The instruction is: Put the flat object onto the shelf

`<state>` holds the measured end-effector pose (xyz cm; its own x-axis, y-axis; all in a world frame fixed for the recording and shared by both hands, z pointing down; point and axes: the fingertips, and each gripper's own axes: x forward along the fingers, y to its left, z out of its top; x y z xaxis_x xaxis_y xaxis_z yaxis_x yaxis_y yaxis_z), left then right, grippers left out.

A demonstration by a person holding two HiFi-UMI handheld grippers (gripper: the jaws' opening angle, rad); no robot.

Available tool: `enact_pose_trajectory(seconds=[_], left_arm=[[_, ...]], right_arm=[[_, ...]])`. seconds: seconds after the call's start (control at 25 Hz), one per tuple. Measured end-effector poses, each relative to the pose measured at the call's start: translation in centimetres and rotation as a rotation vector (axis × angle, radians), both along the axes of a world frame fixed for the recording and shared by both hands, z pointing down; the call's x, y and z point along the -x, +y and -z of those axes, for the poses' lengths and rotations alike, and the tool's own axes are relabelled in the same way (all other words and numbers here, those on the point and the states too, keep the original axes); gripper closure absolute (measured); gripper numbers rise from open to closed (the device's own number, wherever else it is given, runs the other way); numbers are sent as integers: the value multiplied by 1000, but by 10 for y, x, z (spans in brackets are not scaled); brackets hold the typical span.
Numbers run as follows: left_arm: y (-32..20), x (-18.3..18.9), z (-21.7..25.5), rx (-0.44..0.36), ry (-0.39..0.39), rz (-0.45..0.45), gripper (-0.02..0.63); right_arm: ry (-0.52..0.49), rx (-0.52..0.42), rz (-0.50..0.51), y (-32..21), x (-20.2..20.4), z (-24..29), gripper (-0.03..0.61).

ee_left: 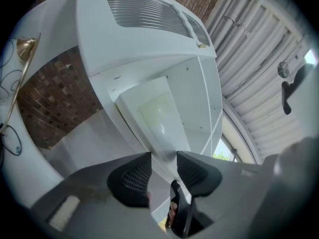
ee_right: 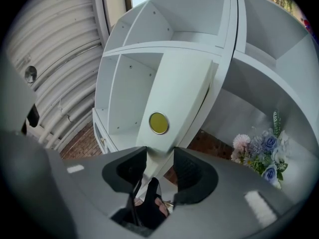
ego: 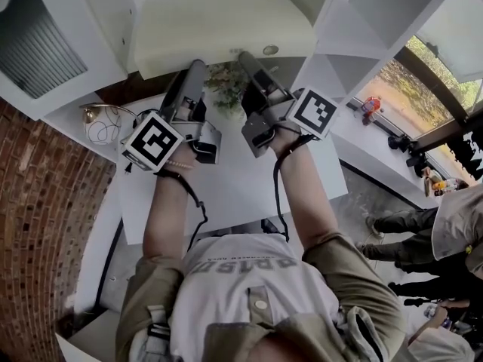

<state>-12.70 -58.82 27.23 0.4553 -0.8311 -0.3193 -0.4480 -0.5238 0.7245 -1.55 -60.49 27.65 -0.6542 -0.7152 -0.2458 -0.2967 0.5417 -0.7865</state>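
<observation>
The flat object [ego: 219,32] is a wide cream-white panel with a round yellow disc [ego: 270,50] near its front edge. It is lifted level at the mouth of the white shelf unit [ego: 332,44]. My left gripper [ego: 200,65] is shut on its near edge at the left, and my right gripper [ego: 243,55] is shut on the same edge beside the disc. In the left gripper view the panel [ee_left: 159,113] runs from between the jaws of that gripper [ee_left: 163,161] into a shelf compartment [ee_left: 199,78]. In the right gripper view the panel [ee_right: 179,88] and disc [ee_right: 158,123] rise from the gripper [ee_right: 160,163] toward the shelf [ee_right: 134,49].
A bunch of artificial flowers [ego: 226,81] stands under the panel on the white table [ego: 234,179]; it also shows at the right [ee_right: 261,153]. A white ornament with a gold wire [ego: 102,123] sits at the left. A brick wall [ego: 45,225] lies left, and people [ego: 423,240] stand right.
</observation>
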Motion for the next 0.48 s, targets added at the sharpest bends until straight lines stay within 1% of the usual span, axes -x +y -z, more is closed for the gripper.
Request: enact_pose_trajectory(seconds=[0.12, 0.36, 0.48], left_arm=[[-10, 3, 0, 9, -1, -5, 442], [-13, 5, -3, 23, -10, -3, 446], [-18, 6, -4, 26, -29, 2, 448]], right_arm=[[-3, 16, -4, -10, 3, -1, 408], [-24, 41, -9, -10, 3, -3, 418], [-32, 54, -7, -14, 4, -4, 422]])
